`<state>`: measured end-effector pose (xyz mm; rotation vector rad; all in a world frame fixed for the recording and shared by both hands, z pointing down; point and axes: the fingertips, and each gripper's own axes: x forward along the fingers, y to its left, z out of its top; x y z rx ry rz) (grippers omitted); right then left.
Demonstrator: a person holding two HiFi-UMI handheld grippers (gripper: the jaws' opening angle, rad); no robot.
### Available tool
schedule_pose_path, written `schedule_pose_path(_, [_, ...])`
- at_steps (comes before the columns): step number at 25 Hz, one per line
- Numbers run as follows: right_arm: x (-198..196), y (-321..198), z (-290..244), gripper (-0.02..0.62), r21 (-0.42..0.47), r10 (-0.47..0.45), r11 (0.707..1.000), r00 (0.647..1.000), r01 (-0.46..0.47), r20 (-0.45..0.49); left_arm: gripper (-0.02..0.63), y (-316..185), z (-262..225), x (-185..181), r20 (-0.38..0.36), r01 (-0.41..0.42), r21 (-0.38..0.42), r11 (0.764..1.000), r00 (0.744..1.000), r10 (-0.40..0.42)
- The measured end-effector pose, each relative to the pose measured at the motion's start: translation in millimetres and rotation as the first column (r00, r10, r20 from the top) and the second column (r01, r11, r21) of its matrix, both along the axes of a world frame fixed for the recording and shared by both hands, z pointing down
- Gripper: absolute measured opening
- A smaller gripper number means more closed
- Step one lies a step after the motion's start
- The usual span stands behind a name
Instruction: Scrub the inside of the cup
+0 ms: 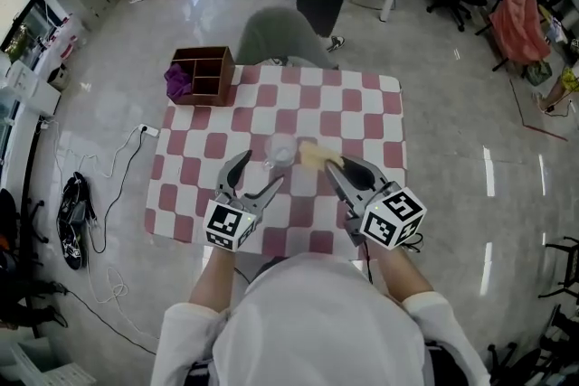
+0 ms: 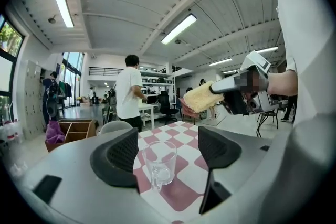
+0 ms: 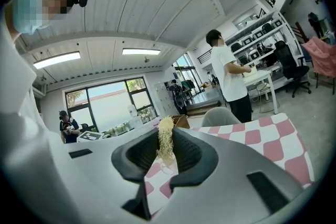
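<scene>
A clear glass cup (image 1: 282,151) is seen standing upright on the pink-and-white checked tablecloth (image 1: 366,104), near the middle of the table and just ahead of both grippers. The left gripper (image 1: 261,169) is held with its jaws wide apart and nothing between the pads; in the left gripper view the cup (image 2: 160,161) is framed in the gap but lies beyond the jaw tips, untouched, with its handle turned toward the camera. The right gripper (image 1: 338,165) is closed firmly on a yellow sponge (image 1: 316,155), which is pinched thin between the pads in the right gripper view (image 3: 166,139) and is carried just beside the cup's rim, above the cloth. The scrubbing is judged not yet begun, since the sponge is outside the cup. The cup is judged to be light, stiff, smooth and breakable, so it is likely to slide or tip on the cloth if it is pushed from inside without support. A hold across the body, low on the wall with the pads on opposite sides and clear of the handle, is judged the steadiest, and only moderate pressure should be applied to the glass. The sponge is soft and yielding, so it can be squeezed through the mouth and pressed against the inner wall.
</scene>
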<state>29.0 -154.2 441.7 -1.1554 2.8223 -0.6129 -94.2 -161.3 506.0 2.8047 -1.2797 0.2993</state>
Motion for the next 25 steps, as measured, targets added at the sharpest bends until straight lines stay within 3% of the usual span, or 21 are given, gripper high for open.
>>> schedule_pose_path(11, [5.5, 3.7, -4.7, 0.087, 0.034, -0.009, 0.999, 1.0, 0.01, -0.018, 0.366, 21.5, -23.0, 2.7, -0.017, 0.046, 0.038, 0.998, 0.999, -0.046])
schedule_pose_path(14, [6.0, 4.9, -5.4, 0.087, 0.036, -0.017, 0.999, 1.0, 0.017, -0.017, 0.214, 28.5, -38.5, 2.4, -0.005, 0.065, 0.104, 0.993, 0.998, -0.065])
schedule_pose_path(25, [5.7, 7.8, -5.7, 0.087, 0.038, -0.032, 0.999, 0.999, 0.032, -0.006, 0.064, 47.0, -63.9, 4.5, -0.008, 0.111, 0.114, 0.987, 0.994, -0.11])
